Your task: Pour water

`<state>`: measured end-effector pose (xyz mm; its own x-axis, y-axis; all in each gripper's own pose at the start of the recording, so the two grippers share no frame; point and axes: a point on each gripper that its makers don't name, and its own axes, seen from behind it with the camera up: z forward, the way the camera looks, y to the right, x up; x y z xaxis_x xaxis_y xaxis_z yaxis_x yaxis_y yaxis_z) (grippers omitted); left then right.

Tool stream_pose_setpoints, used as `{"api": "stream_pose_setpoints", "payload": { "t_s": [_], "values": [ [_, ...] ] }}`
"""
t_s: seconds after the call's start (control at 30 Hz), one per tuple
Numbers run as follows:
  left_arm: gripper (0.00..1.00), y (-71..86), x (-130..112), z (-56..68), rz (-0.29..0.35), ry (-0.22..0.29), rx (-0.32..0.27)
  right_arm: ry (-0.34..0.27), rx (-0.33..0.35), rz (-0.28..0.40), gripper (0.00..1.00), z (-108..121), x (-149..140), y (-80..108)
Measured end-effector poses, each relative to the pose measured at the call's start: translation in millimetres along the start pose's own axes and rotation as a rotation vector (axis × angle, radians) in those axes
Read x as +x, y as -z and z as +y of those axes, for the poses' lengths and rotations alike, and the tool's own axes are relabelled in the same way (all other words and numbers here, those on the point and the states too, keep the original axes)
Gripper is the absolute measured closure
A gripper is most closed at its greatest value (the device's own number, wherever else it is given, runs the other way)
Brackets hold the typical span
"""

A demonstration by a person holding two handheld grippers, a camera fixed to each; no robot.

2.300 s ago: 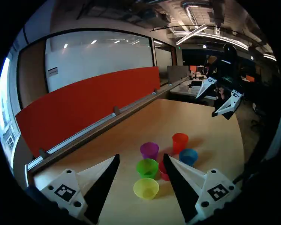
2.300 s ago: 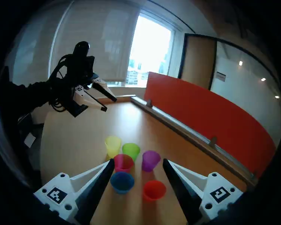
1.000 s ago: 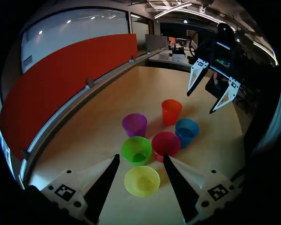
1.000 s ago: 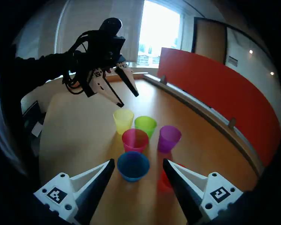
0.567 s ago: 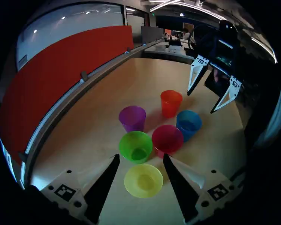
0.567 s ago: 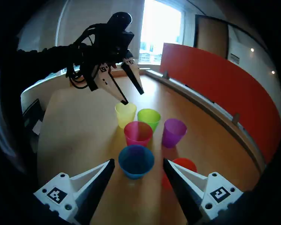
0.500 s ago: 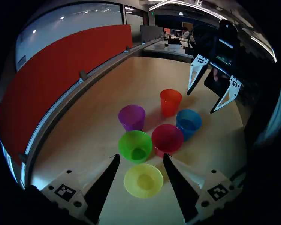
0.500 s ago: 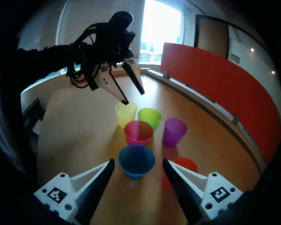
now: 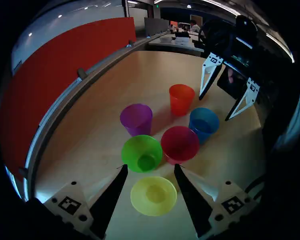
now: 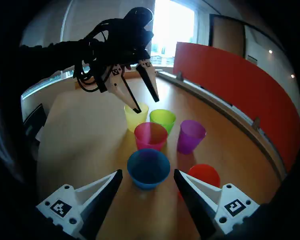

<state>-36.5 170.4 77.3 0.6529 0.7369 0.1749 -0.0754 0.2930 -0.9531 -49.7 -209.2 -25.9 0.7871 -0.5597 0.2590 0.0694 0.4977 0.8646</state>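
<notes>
A pale wooden worktop (image 9: 150, 72) runs from the lower frame to the top of the left gripper view, with a long red partition (image 9: 62, 56) along its left edge. Six plastic cups stand clustered mid-frame, all upright, long axes vertical, mouths open upward; whether they hold water cannot be told.

The left gripper (image 9: 150, 166) is spread wide and empty. The yellow cup (image 9: 153, 196) stands between its fingers at lower centre, with the green cup (image 9: 142, 153) and the red cup (image 9: 179, 145) just beyond the tips. Behind those are the purple cup (image 9: 136, 119), the blue cup (image 9: 204, 124) and the orange cup (image 9: 181, 99).

The right gripper (image 10: 147, 171) is also spread and holds nothing. In its view the blue cup is between the fingertips, the orange cup is partly hidden behind one finger, and the red cup crowds close behind.
</notes>
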Motion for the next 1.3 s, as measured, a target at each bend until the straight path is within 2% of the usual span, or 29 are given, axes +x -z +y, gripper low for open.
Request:
{"api": "stream_pose_setpoints", "payload": {
  "t_s": [0.2,0.8,1.0,1.3],
  "values": [
    [0.14,-4.9,0.6,-1.0,-0.018,-0.007,0.002,0.014,0.001,-0.006,0.0,-0.3,-4.0,-5.4],
    [0.15,-20.1,-5.3,-6.9,-0.097,-0.011,0.006,-0.001,0.014,0.0,0.0,2.6,-10.2,-8.9],
    [0.15,-24.7,-6.6,-13.4,-0.103,-0.009,0.021,-0.004,0.018,-0.002,0.0,2.5,-11.3,-9.4],
    [0.14,-31.1,-9.2,-14.2,-0.109,-0.001,0.016,-0.007,0.021,-0.004,0.0,2.2,-12.6,-11.3]
  ]
}}
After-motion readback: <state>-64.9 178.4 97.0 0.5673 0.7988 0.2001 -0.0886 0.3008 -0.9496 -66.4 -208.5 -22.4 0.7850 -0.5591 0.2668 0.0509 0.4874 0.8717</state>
